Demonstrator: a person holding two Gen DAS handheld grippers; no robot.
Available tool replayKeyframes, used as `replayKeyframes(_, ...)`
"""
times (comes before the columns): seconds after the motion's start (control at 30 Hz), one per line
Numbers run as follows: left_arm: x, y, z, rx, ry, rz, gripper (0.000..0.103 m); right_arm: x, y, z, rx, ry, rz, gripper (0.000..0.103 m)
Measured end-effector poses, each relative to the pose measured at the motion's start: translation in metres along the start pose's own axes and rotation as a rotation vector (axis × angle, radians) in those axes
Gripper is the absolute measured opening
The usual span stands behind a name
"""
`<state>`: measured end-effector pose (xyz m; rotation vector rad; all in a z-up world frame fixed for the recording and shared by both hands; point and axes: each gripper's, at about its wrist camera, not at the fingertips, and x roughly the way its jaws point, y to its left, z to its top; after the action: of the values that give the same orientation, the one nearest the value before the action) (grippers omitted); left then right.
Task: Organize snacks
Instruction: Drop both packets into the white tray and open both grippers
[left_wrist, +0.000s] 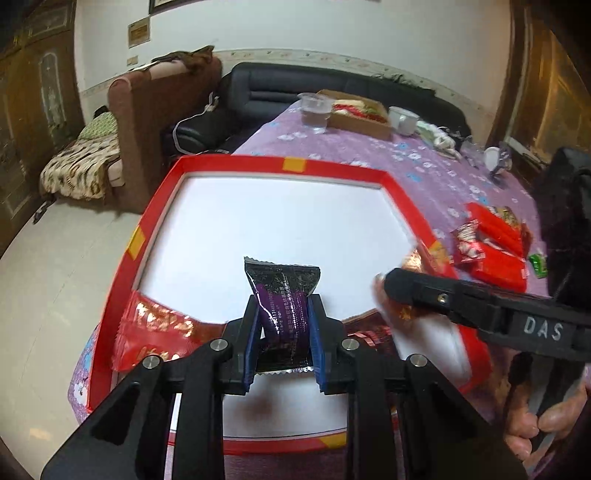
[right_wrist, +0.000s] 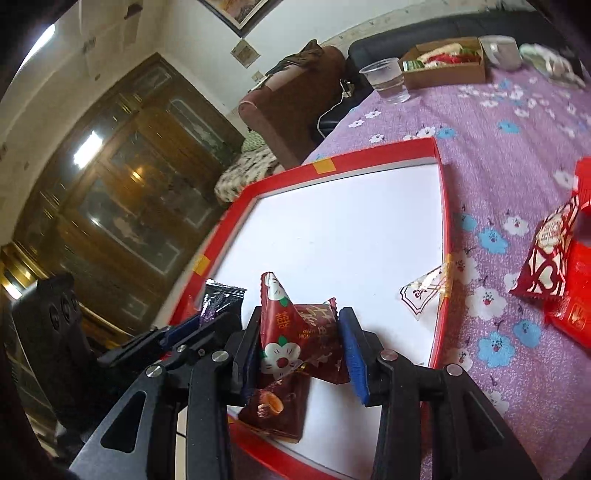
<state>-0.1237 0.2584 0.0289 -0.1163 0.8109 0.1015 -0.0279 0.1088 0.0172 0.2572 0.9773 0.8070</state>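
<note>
Two packets hang over the red-rimmed tray (left_wrist: 402, 192): our left gripper (left_wrist: 282, 332) clamps the purple packet (left_wrist: 282, 295), and our right gripper (right_wrist: 301, 343) loosely brackets the dark red candy (right_wrist: 295, 332). We judge the placing step underway; next, lower and release inside the tray.

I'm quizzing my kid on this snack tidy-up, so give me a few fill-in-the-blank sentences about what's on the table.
1. The left gripper holds a ____ packet.
2. The tray has a ____ rim.
3. The right gripper holds a dark red packet over the ____.
4. The cup stands beside a cardboard ____.

Missing words: purple; red; tray; box
</note>
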Motion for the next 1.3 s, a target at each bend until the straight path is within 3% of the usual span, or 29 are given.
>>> replayKeyframes(0.1, 0.001, 0.004, -0.002, -0.003, 0.000, 0.044, 0.023, 0.002, 0.010, -0.004, -0.045, 0.005, -0.062, 0.043)
replayKeyframes(0.17, 0.000, 0.007, -0.002, -0.006, -0.004, 0.057, 0.033, 0.002, 0.014, -0.005, -0.066, 0.012, -0.059, 0.049)
replayKeyframes(0.23, -0.006, 0.009, -0.001, -0.010, -0.034, 0.090, 0.061, -0.003, 0.015, -0.007, -0.070, -0.005, -0.029, 0.053)
replayKeyframes(0.3, -0.014, 0.009, 0.000, -0.008, -0.074, 0.133, 0.075, -0.012, 0.019, -0.007, -0.086, -0.033, 0.014, 0.058)
replayKeyframes(0.47, -0.036, 0.003, 0.006, 0.013, -0.162, 0.164, 0.076, -0.050, 0.011, -0.007, -0.119, -0.133, 0.010, 0.064)
replayKeyframes(0.63, -0.044, -0.031, 0.011, 0.090, -0.186, 0.085, 0.077, -0.101, -0.043, -0.003, -0.021, -0.227, -0.065, 0.065)
replayKeyframes(0.8, -0.046, -0.088, 0.008, 0.222, -0.177, -0.016, 0.078, -0.169, -0.118, -0.013, 0.125, -0.339, -0.209, 0.069)
replayKeyframes(0.9, -0.041, -0.118, 0.007, 0.273, -0.144, -0.078, 0.078, -0.210, -0.160, -0.021, 0.216, -0.392, -0.360, 0.070)
replayKeyframes(1.03, -0.036, -0.150, 0.007, 0.343, -0.112, -0.129, 0.078, -0.231, -0.201, -0.019, 0.269, -0.345, -0.572, 0.073)
replayKeyframes(1.13, -0.025, -0.164, 0.016, 0.375, -0.092, -0.109, 0.078, -0.234, -0.224, -0.018, 0.294, -0.301, -0.610, 0.073)
replayKeyframes(1.3, 0.001, -0.174, 0.039, 0.374, -0.010, -0.103, 0.078, -0.219, -0.231, -0.010, 0.268, -0.267, -0.637, 0.073)
